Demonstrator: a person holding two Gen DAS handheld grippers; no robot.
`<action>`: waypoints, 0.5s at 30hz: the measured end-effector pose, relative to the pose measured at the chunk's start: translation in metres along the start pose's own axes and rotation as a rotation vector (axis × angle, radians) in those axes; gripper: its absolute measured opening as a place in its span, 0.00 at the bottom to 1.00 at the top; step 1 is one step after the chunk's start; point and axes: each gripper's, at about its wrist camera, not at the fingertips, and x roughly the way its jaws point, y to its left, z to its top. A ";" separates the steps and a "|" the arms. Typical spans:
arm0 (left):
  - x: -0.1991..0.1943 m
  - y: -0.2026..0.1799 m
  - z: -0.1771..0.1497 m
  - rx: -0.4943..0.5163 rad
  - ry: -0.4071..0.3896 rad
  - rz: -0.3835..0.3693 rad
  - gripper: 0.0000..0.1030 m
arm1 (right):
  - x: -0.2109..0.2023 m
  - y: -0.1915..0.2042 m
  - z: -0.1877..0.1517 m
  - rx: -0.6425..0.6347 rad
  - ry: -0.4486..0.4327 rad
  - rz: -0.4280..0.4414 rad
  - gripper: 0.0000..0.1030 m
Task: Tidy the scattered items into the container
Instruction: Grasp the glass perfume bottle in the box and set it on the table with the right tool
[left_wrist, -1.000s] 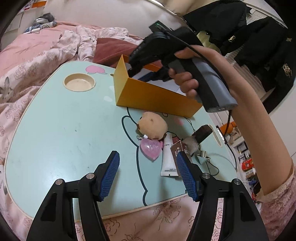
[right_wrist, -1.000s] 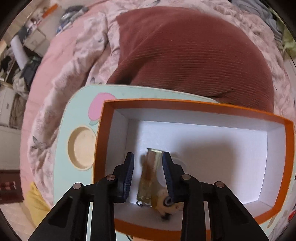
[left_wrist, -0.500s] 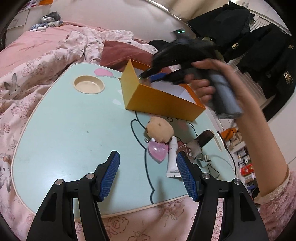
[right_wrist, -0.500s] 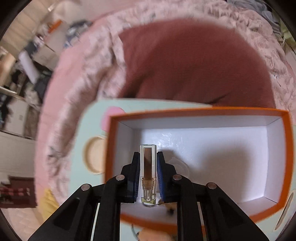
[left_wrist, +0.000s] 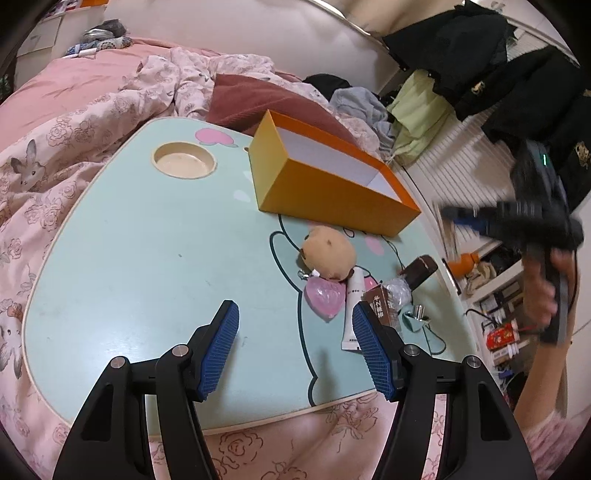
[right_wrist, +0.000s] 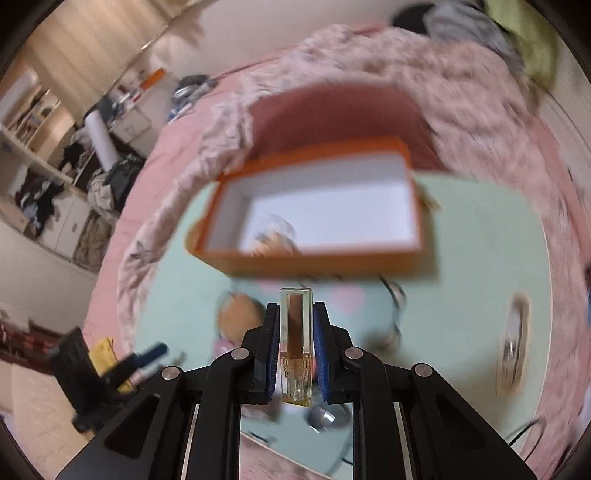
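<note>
Currently, status by item:
Right tool (right_wrist: 295, 350): closed on a clear rectangular perfume bottle (right_wrist: 295, 343), held upright between the blue pads; raised above the counter, short of the box; view blurred.
Left tool (left_wrist: 295, 350): spread wide, holding nothing; poised over the near edge of the counter (left_wrist: 147, 258).
Container: orange box (left_wrist: 332, 199) with white interior, open-topped, standing at the far side of the mint-green counter, beside a round recessed cup holder (left_wrist: 184, 164).
Box contents: one small blurred object near the front-left corner, seen from the right wrist; identity cannot be told.
Scattered items: tan plush toy (left_wrist: 328, 254) just in front of the box; pink heart-shaped piece (left_wrist: 324, 298) touching the plush; white tube (left_wrist: 352, 314) beside the heart; brown packet (left_wrist: 380, 304) and crumpled clear wrapper (left_wrist: 397, 290) further right.
Surroundings: pink floral bedding (left_wrist: 74, 122) and a maroon pillow (left_wrist: 255, 96) behind the counter.
</note>
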 end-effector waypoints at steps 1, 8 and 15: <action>0.002 -0.002 0.000 0.000 0.006 0.007 0.63 | 0.003 -0.011 -0.007 0.021 -0.004 -0.016 0.16; 0.008 -0.026 0.017 0.028 0.016 0.025 0.63 | 0.035 -0.037 -0.035 0.069 0.045 0.016 0.17; 0.027 -0.058 0.080 0.092 0.051 0.110 0.63 | 0.038 -0.037 -0.051 0.065 -0.015 0.108 0.26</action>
